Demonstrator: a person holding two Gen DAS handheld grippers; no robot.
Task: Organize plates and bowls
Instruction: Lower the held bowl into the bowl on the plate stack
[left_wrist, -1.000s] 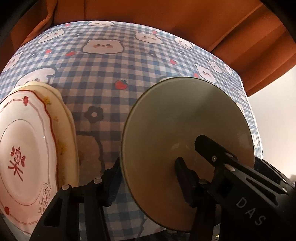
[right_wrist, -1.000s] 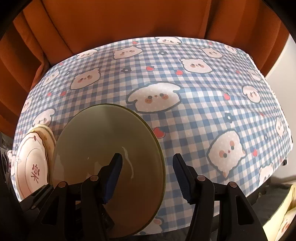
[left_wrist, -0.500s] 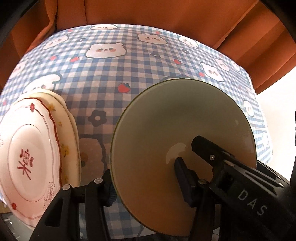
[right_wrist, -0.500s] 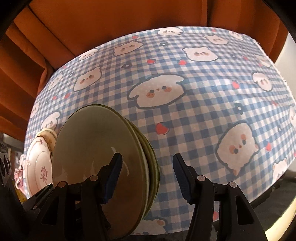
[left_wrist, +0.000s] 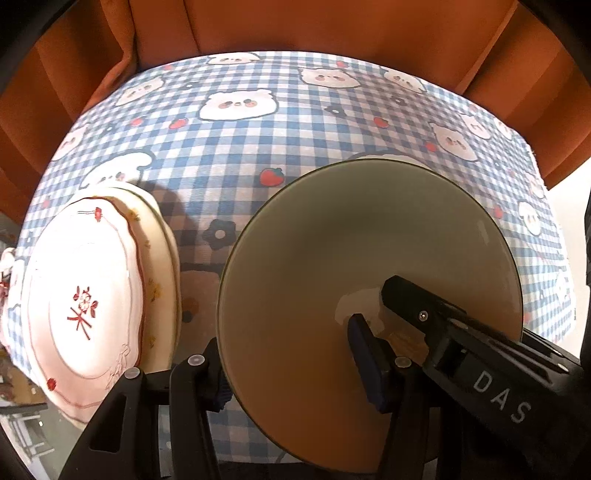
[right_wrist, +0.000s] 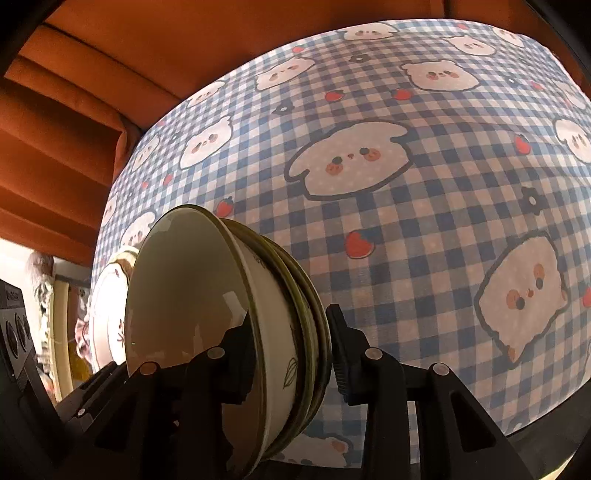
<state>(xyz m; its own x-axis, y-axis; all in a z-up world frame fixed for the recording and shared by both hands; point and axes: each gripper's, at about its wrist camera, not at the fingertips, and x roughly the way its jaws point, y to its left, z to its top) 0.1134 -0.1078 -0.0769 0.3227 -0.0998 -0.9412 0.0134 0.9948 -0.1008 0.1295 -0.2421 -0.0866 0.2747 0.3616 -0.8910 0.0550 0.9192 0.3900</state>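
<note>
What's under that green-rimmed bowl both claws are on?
Under the bowl, the right wrist view shows at least two green plates stacked rim on rim, resting on the checked tablecloth. The bowl covers their faces, so whether more lie between cannot be seen.

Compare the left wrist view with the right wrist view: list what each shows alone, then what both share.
Left wrist only: the full floral face of the white plate stack and the right tool reaching into the top bowl.

Right wrist only: the green bowls seen edge-on as a nested stack, a leaf drawing on the top one, the right tool's jaws closing across the rims.

Both: bowls, plates, bear-print checked tablecloth, orange curtain.
</note>
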